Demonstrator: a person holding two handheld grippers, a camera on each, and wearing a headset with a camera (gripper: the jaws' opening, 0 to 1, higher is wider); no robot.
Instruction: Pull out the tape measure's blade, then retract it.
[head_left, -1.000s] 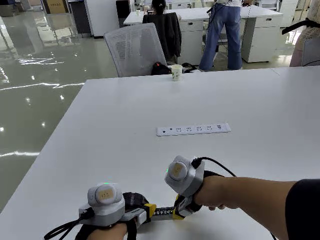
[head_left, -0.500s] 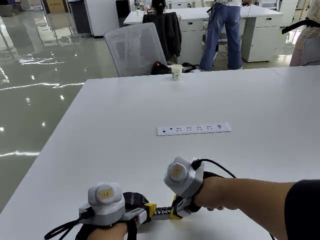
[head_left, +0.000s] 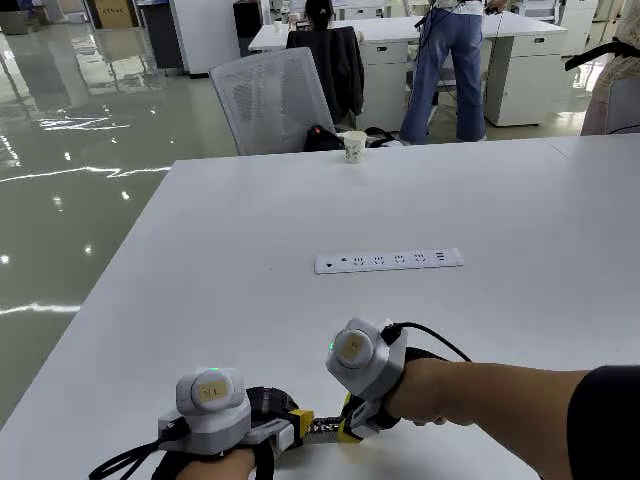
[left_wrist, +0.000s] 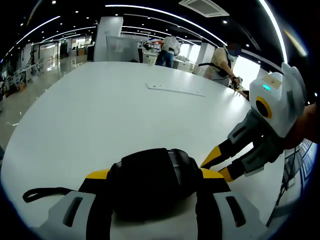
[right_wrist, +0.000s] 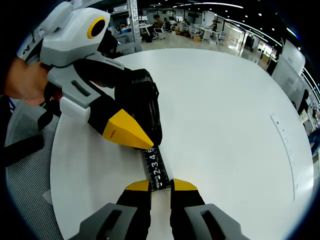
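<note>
My left gripper (head_left: 290, 418) is shut on the black tape measure (head_left: 264, 400) at the table's near edge. In the left gripper view the case (left_wrist: 150, 195) sits between the yellow-tipped jaws of the left gripper (left_wrist: 155, 172), with a black wrist strap (left_wrist: 45, 192) trailing left. A short length of blade (right_wrist: 154, 167), numbered up to 5, runs out of the case (right_wrist: 140, 107). My right gripper (right_wrist: 160, 186) is shut on the blade's end. In the head view the right gripper (head_left: 345, 430) is just right of the case, with the blade (head_left: 322, 430) between them.
A white power strip (head_left: 389, 261) lies mid-table. A paper cup (head_left: 353, 145) stands at the far edge, with a grey mesh chair (head_left: 275, 100) behind it. People stand and sit at desks beyond. A black cable (head_left: 430, 335) runs from the right gripper.
The right gripper has moved left toward the case, still holding the blade's end, and the exposed blade is shorter. The left gripper has stayed put with the case.
</note>
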